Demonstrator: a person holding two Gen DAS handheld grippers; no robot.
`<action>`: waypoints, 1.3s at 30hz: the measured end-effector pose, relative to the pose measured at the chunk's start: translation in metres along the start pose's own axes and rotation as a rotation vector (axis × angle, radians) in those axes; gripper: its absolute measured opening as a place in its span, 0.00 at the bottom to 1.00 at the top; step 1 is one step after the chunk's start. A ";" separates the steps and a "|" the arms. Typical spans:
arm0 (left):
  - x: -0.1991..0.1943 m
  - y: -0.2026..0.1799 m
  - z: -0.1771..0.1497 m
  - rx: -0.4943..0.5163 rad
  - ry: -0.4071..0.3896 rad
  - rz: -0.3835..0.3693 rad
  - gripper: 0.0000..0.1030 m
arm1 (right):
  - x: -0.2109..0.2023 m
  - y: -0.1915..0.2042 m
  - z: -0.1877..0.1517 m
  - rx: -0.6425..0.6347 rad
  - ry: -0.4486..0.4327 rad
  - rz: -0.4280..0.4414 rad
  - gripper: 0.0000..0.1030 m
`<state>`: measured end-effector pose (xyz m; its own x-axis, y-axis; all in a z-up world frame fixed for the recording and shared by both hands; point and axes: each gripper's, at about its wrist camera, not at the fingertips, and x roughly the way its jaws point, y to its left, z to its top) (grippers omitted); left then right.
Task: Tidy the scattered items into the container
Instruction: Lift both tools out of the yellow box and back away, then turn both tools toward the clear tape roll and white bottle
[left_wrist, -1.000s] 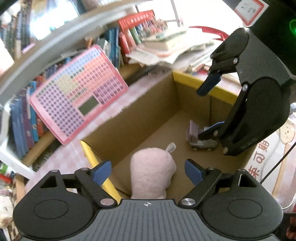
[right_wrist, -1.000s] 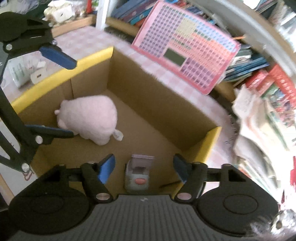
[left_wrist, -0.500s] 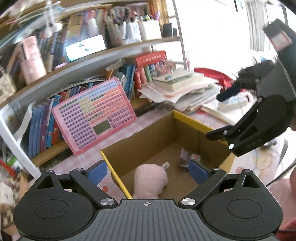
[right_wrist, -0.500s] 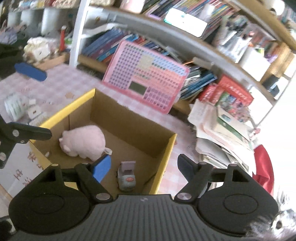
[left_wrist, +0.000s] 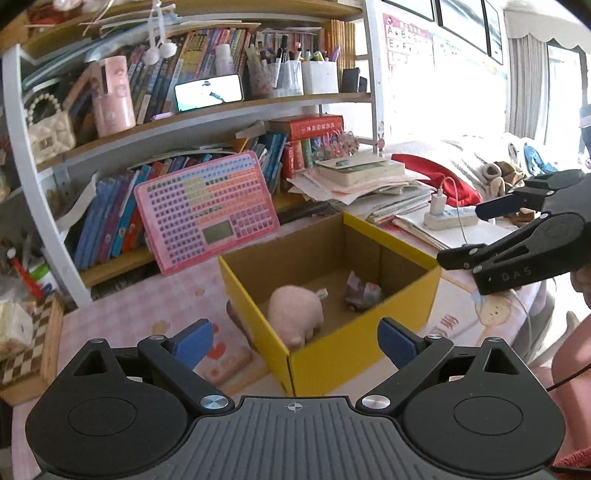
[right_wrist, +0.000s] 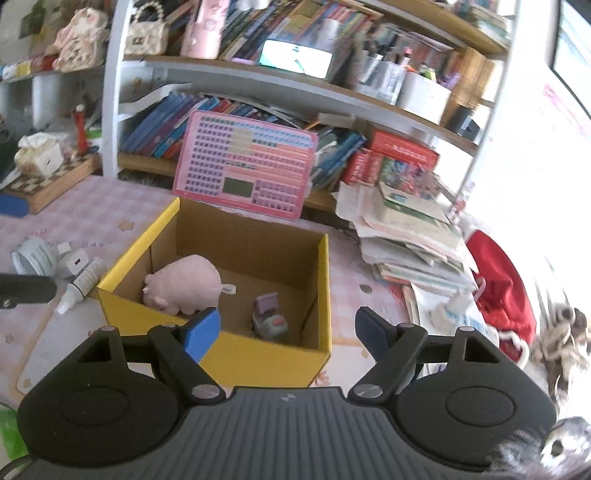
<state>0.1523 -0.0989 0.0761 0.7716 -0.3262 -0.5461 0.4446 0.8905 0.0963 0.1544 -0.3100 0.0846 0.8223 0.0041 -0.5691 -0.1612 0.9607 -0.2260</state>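
A yellow cardboard box (left_wrist: 351, 354) (right_wrist: 280, 358) stands open on the pink checked tablecloth. Inside it lie a pink plush pig (left_wrist: 295, 314) (right_wrist: 184, 278) and a small grey-and-purple toy car (left_wrist: 360, 293) (right_wrist: 269, 319). My left gripper (left_wrist: 295, 339) hovers open in front of the box with nothing between its blue pads. My right gripper (right_wrist: 288, 330) is open and bare too, and shows in the left wrist view as the right gripper (left_wrist: 476, 230) above the box's right side. Left of the box lie a white tube (right_wrist: 83, 280), a white charger (right_wrist: 75, 262) and a white roll (right_wrist: 31, 254).
A pink keypad board (left_wrist: 205, 210) leans on the bookshelf behind the box. A heap of papers and books (left_wrist: 362, 184) and a power strip (left_wrist: 448, 218) lie at the right. A chequered wooden tray (right_wrist: 48, 177) sits at the far left.
Both grippers have pulled back and up, out of the box, which now looks smaller. Their jaws stand wider. The plush pig and toy car stay in the box.
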 end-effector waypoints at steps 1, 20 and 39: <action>-0.004 0.000 -0.004 -0.003 0.002 -0.001 0.95 | -0.004 0.001 -0.004 0.013 0.001 -0.007 0.77; -0.055 0.011 -0.069 -0.089 0.071 0.010 0.95 | -0.061 0.050 -0.067 0.140 0.038 -0.054 0.77; -0.065 0.020 -0.116 -0.189 0.168 0.072 0.95 | -0.060 0.101 -0.104 0.184 0.156 -0.023 0.78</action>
<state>0.0581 -0.0226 0.0169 0.7048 -0.2165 -0.6755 0.2863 0.9581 -0.0084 0.0317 -0.2417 0.0137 0.7281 -0.0476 -0.6838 -0.0292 0.9945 -0.1003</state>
